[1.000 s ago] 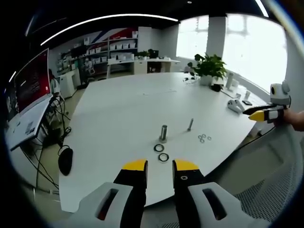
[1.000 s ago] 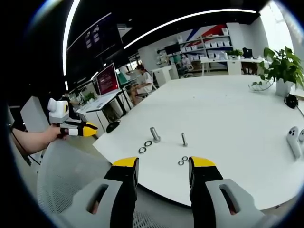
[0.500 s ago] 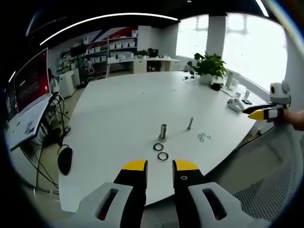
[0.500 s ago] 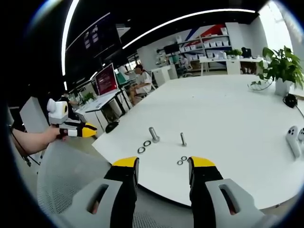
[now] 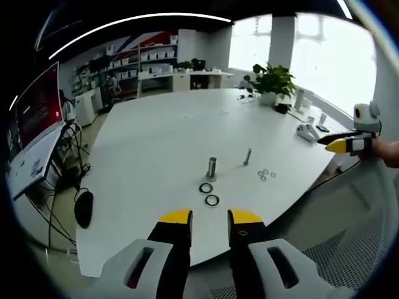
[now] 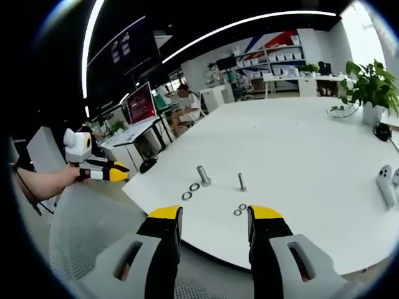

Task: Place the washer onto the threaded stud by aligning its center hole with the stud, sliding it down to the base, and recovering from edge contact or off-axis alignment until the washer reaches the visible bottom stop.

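Left gripper (image 5: 209,217): jaws apart by a narrow gap, empty, poised short of the table (image 5: 156,137) edge, likely lined up for a first approach. Right gripper (image 6: 213,215): jaws wider apart, empty too, hovering off the near edge, probably waiting its turn.

Landmark: thin stud (image 6: 241,181), upright on the table, bare, nothing threaded on it yet. Just in front of the stud, toward the right gripper: small washers (image 6: 240,209) lying flat in a tight cluster, two countable in the right gripper view, three or so in the left gripper view (image 5: 266,174); exact count too small to tell. Beside the stud, away from the cluster: one thick bolt (image 6: 203,175), upright. In front of that bolt: two large washers (image 6: 191,191), flat, close together but apart.

Everything laid out near the table edge, presumably for easy reach. No washer picked up; task not yet begun, judging by the bare stud.

Farther beyond the stud: one potted plant (image 6: 370,87). Off to the stud's right side: one white controller (image 6: 386,182).
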{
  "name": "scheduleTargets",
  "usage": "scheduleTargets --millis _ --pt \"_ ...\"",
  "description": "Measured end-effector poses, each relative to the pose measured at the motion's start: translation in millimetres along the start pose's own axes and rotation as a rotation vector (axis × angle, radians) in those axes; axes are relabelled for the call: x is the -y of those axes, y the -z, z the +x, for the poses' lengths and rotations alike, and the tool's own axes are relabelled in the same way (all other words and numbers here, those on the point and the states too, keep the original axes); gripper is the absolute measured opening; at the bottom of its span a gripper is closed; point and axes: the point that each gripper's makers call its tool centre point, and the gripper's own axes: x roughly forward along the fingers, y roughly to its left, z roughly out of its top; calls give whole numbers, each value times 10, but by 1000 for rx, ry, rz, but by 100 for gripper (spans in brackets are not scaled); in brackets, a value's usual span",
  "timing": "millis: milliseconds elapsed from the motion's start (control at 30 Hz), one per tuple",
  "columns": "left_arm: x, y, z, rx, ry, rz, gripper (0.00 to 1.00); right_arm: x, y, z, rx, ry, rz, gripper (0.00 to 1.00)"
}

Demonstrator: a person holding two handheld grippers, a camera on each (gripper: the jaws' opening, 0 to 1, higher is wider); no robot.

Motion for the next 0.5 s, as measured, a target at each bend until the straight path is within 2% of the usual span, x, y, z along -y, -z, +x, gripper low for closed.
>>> scheduleTargets --millis 500 --pt "-3 -15 -7 10 2 -7 20 5 0 2 -1 4 -2 43"
